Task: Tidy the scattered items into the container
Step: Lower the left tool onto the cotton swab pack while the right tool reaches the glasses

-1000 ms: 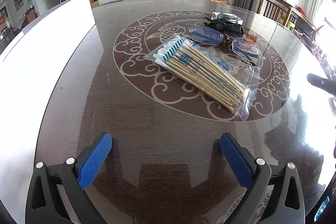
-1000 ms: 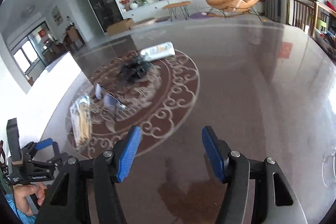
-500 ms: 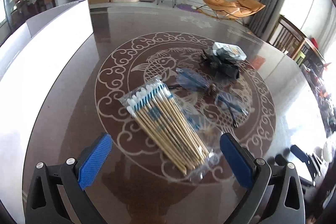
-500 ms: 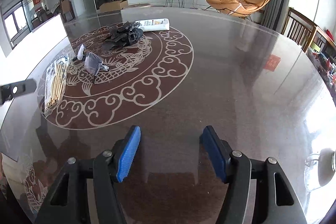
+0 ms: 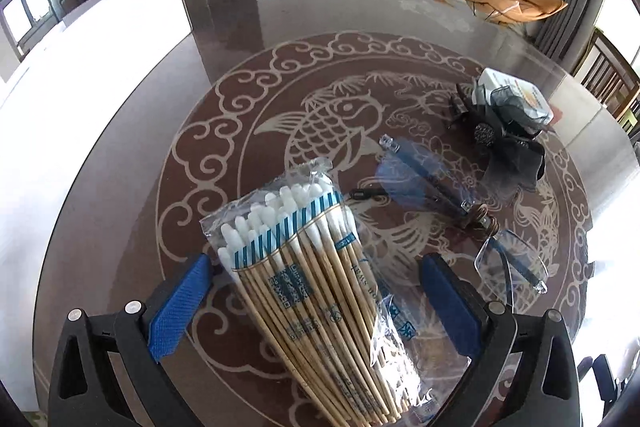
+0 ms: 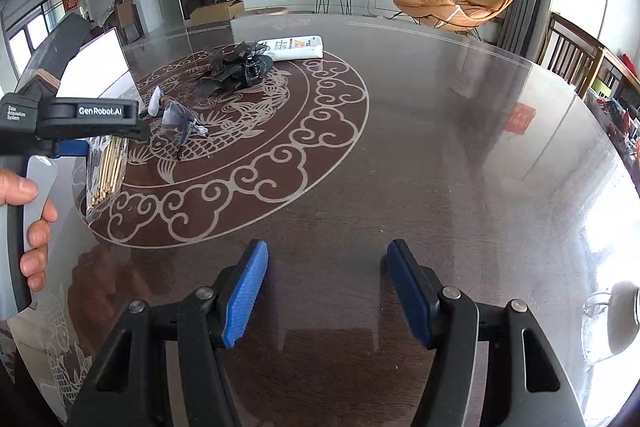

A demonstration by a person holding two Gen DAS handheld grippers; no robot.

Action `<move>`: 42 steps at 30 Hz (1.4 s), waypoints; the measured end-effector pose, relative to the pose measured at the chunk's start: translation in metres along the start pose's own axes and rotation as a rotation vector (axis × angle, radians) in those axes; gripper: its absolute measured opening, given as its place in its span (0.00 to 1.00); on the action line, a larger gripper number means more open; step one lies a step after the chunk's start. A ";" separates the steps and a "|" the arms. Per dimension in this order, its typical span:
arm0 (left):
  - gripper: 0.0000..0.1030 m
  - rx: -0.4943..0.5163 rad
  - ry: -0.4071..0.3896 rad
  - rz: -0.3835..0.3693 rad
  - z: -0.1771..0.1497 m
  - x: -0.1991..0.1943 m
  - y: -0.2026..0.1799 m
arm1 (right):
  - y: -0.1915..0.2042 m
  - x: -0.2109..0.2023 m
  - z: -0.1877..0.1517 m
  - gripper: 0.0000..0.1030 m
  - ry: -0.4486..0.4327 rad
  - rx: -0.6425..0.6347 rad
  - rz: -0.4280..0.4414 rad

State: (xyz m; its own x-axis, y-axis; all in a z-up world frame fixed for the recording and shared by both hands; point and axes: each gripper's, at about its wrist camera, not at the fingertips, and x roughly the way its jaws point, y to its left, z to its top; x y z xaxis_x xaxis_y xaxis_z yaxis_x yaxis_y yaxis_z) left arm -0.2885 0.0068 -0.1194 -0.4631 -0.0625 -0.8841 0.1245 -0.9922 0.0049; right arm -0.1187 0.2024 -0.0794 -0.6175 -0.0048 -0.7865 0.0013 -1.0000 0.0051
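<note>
Fingers (image 5: pixel 178 301) of the left gripper (image 5: pixel 316 303) stood wide apart, one on each side of the bag of cotton swabs (image 5: pixel 316 291), and the blue pads did not touch it. I could not tell if the white box (image 5: pixel 100 47) at the left edge of the table (image 5: pixel 240 27) was the container, and its inside did not show. The bag was clear plastic, full of long wooden sticks with white tips and a blue striped band near the tips. It lay flat on the table, tips pointing away from the gripper. Just past the bag lay a pair of glasses (image 5: pixel 448 203) with blue-tinted lenses, one lens near the gripper's right finger. Farther out sat a black lacy hair clip (image 5: pixel 504 143), and a white packet (image 5: pixel 520 97) touched it at the back. All of these rested on the round fish pattern (image 5: pixel 332 123) in the dark, shiny table top. The right gripper (image 6: pixel 326 297) was well apart from these things, over a bare part of the table, with its blue pads spread open and nothing between them. From that side a hand (image 6: pixel 28 223) showed on the handle of the left gripper, beside the bag. A glass (image 6: pixel 612 323) stood at the far right edge.
</note>
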 end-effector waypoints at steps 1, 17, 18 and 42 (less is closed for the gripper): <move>1.00 0.008 -0.008 -0.004 -0.001 0.000 0.000 | 0.000 0.000 0.000 0.62 0.000 0.001 0.001; 0.40 0.187 -0.043 -0.175 -0.029 -0.032 0.074 | 0.001 0.000 0.001 0.62 -0.003 0.012 0.013; 0.40 0.205 -0.049 -0.172 -0.035 -0.034 0.078 | 0.001 0.000 0.001 0.62 -0.003 0.012 0.012; 0.40 0.247 -0.163 -0.197 -0.068 -0.043 0.097 | 0.150 0.091 0.131 0.58 0.113 -0.466 0.297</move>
State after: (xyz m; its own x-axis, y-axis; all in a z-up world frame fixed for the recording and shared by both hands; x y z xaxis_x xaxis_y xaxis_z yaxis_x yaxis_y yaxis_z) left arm -0.1970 -0.0796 -0.1124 -0.5937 0.1365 -0.7930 -0.1884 -0.9817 -0.0280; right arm -0.2779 0.0524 -0.0693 -0.4493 -0.2608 -0.8545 0.5256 -0.8506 -0.0168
